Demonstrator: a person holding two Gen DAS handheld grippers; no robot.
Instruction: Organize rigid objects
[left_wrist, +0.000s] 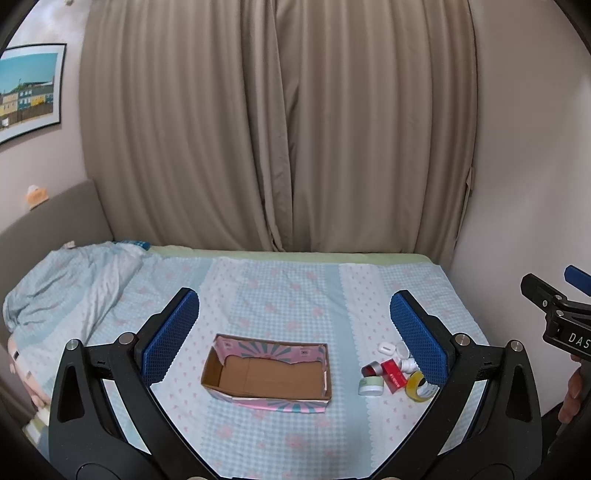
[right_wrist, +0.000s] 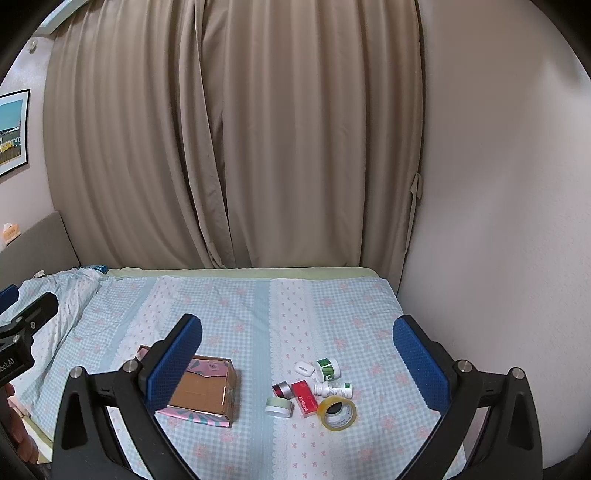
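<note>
Both claws, left claw (left_wrist: 293, 325) and right claw (right_wrist: 297, 350), hang wide and empty over the bed (right_wrist: 258, 295) (cardboard box (left_wrist: 266, 373) empty, tape roll (right_wrist: 337, 412) beside it).

In the left wrist view, the left gripper's right finger (left_wrist: 421, 343) covers part of the tape roll (left_wrist: 419, 386) and the white bottle (left_wrist: 408, 365). In the right wrist view, that gripper's left finger (right_wrist: 173, 365) hides the cardboard box's (right_wrist: 207, 395) near-left corner. The red box's (right_wrist: 304, 400) print is too small to read. The framed picture (right_wrist: 13, 133) is cut off at the left edge.
</note>
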